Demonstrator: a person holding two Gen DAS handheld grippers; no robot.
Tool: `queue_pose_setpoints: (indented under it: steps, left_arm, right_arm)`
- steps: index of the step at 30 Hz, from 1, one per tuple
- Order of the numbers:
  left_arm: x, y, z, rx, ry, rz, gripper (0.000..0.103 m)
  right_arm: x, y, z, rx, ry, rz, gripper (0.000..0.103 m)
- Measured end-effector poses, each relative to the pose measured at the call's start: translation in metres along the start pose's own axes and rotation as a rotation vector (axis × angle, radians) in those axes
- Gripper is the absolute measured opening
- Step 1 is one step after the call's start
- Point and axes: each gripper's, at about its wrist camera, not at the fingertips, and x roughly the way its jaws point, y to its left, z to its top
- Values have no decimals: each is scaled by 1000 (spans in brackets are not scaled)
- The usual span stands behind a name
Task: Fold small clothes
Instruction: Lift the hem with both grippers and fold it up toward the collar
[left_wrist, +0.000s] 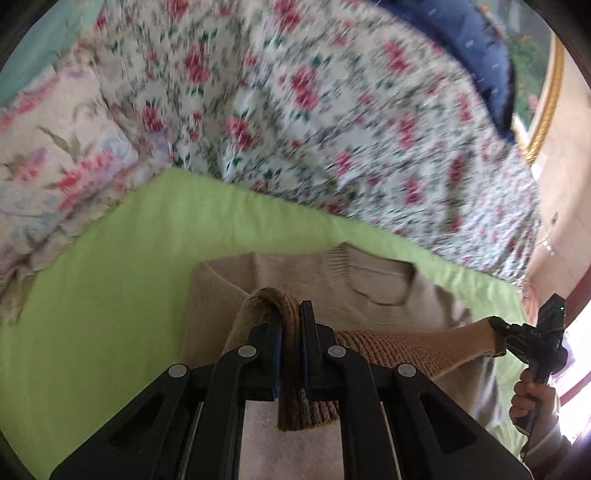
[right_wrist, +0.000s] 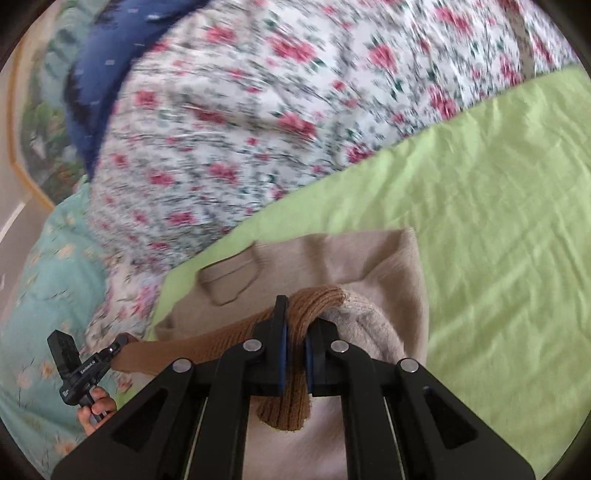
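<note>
A small beige knit sweater (left_wrist: 314, 284) lies on the lime-green sheet (left_wrist: 129, 277), its neckline toward the flowered quilt. My left gripper (left_wrist: 290, 325) is shut on the sweater's brown ribbed hem, lifted over the body. In the right wrist view the sweater (right_wrist: 351, 258) shows the same fold, and my right gripper (right_wrist: 295, 325) is shut on the other end of the ribbed hem. The hem band stretches taut between both grippers. The right gripper (left_wrist: 498, 332) and a hand appear at the right edge of the left view; the left gripper (right_wrist: 118, 343) appears at the lower left of the right view.
A red-flowered quilt (left_wrist: 332, 110) is heaped behind the sweater. A pale floral pillow (left_wrist: 48, 155) lies at the left, a dark blue cloth (left_wrist: 472, 48) at the top right. A teal flowered sheet (right_wrist: 48, 288) borders the green sheet (right_wrist: 480, 221), which spreads wide to the right.
</note>
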Motion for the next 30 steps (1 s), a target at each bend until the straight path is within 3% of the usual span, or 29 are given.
queue_pose_setpoints:
  steps: [4,6,9,10,13,16,19,21,24,26,29,30]
  left_arm:
    - [41,15,-8,-4,93,14,13]
    - [40,19,-17,1,112,-10,19]
    - [20,15,-34,26,112,-35,51]
    - [8,10,-45,46,107,-36,55]
    - [-18,-7,-72,84,121,-90,55]
    - [-24,-32,-99,117,172,-133,58]
    - [-13,-66,-118,152,252,-203,60]
    - [-3,-83,-121,201,265,-195,60]
    - [20,-88,-106,248,290,-143,60]
    - [37,-80,-87,259,295,-119,51]
    - [55,-62,-51,235,271,-96,55]
    - [59,-53,-40,236,240,-34,57]
  right_arm:
    - [35,-15,1,21,60,-34,11]
    - [40,-22,-2,37,79,-46,14]
    - [17,-21,-9,20,28,-72,36]
    - [6,-18,-13,-1,-2,-94,40]
    - [-19,-3,-28,-75,-37,-105,44]
    - [-23,22,-50,-173,18,-57,44]
    - [3,67,-79,-353,166,29,44]
    - [29,93,-97,-473,291,65,44]
    - [63,109,-107,-602,391,-21,44]
    - [81,102,-92,-590,410,-31,42]
    - [95,72,-48,-443,357,-30,40]
    - [96,61,-33,-391,318,-40,40]
